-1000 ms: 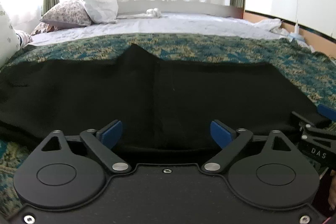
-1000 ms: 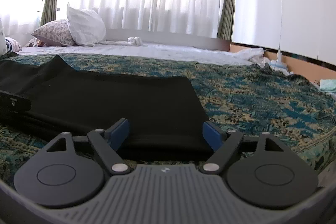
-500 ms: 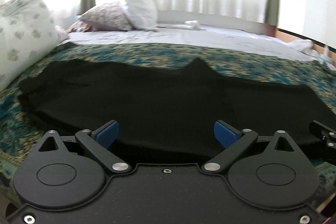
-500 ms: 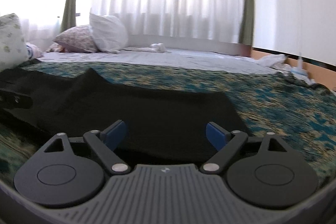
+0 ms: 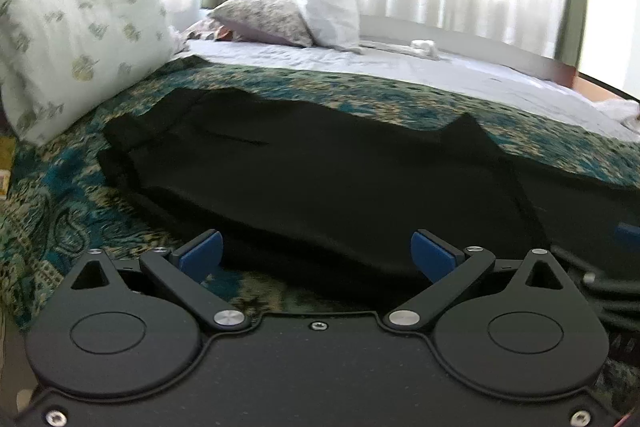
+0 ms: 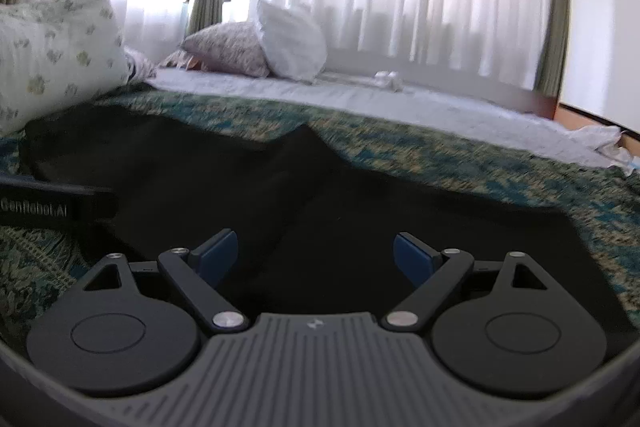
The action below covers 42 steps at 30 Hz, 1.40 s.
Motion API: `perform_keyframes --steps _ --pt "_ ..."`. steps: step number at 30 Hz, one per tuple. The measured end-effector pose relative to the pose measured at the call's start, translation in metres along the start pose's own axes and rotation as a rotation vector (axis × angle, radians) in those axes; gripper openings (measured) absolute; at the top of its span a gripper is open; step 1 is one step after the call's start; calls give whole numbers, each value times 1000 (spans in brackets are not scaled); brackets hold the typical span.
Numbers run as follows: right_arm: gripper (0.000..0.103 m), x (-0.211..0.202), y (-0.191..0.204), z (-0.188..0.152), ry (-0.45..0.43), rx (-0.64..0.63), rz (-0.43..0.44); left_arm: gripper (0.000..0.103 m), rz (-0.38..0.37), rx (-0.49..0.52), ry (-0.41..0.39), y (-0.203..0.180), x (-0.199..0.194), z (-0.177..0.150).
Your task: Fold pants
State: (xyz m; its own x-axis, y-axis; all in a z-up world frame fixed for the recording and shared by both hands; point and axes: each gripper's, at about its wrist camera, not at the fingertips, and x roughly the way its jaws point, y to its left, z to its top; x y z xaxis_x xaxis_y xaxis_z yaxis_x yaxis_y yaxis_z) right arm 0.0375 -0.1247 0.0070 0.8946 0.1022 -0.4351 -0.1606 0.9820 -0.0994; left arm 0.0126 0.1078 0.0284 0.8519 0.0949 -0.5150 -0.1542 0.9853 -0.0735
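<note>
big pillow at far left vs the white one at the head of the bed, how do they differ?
The near pillow is pale with a scattered green leaf print; the white pillow looks plain. The near pillow lies on its side at the edge of the patterned bedspread, close to the black pants; the white pillow stands propped up, leaning on a floral pillow, well away from the pants. Both are soft, full bed pillows.
</note>
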Motion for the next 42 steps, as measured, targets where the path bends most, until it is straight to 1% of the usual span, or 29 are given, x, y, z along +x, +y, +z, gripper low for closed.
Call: perform_keyframes --steps 3,5,10,21,23,27,31,33,35,38,42 --pt "93 7 9 -8 51 -16 0 101 21 -17 4 9 5 2" --pt "93 6 11 -13 40 -2 -7 102 37 -19 -2 14 7 4" --pt "95 7 8 -15 52 22 1 102 91 -31 -16 28 15 10" --pt "96 7 9 -16 52 4 -9 103 192 -137 -21 75 39 25" --pt "97 8 10 -16 51 -1 -13 103 206 -170 -15 84 44 27" --pt "97 9 13 -16 50 -4 -17 103 192 -276 3 105 50 30" --pt "98 9 13 -16 49 -6 -18 103 176 -342 6 121 58 39" --pt "98 8 12 -16 50 -5 -18 103 164 -383 21 129 67 44" --pt "98 8 12 -17 49 -4 -18 103 168 -411 22 136 78 48" --pt "98 8 13 -17 49 -4 -18 103 179 -407 33 137 92 52" --pt "99 9 13 -17 46 -1 -18 102 206 -357 59 129 104 58"
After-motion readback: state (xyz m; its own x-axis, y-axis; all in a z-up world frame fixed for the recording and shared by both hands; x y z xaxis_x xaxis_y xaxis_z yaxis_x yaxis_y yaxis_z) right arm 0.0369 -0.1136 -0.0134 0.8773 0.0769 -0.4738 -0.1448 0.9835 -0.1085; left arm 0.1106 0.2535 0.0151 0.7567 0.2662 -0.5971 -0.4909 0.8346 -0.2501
